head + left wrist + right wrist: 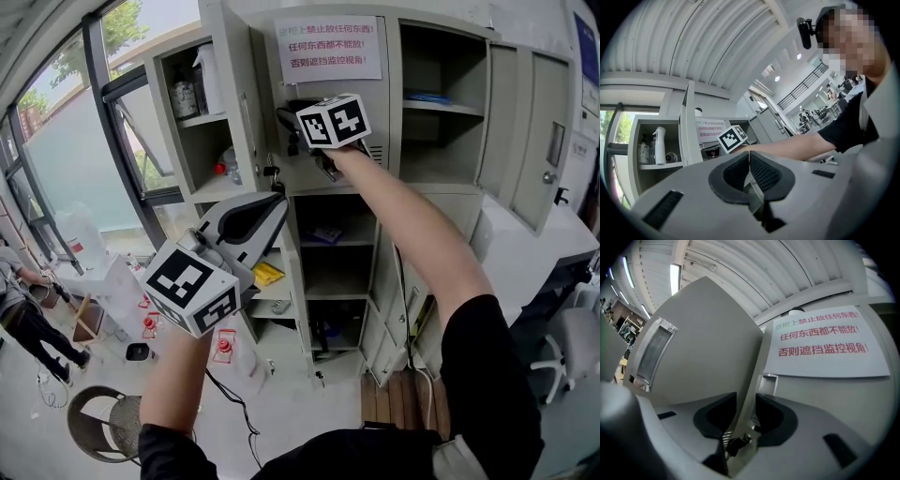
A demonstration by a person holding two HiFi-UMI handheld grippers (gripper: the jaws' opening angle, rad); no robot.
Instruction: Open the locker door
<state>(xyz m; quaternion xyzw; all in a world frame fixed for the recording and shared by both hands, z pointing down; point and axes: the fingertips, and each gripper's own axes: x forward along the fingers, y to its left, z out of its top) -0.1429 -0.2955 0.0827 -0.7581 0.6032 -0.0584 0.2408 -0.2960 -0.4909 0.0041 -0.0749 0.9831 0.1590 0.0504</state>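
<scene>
Grey lockers ahead: jaws of my right gripper stand wide, loosely straddling the upright free edge of the locker door, which is swung open at centre-left. My left gripper is closed, empty.

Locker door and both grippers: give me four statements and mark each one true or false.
1. The left gripper is shut and empty. True.
2. The right gripper is shut on nothing. False: its jaws stand apart, with the edge of the locker door between them.
3. A paper notice hangs on the locker front. True.
4. The locker door is fully closed. False: it stands swung out.
</scene>
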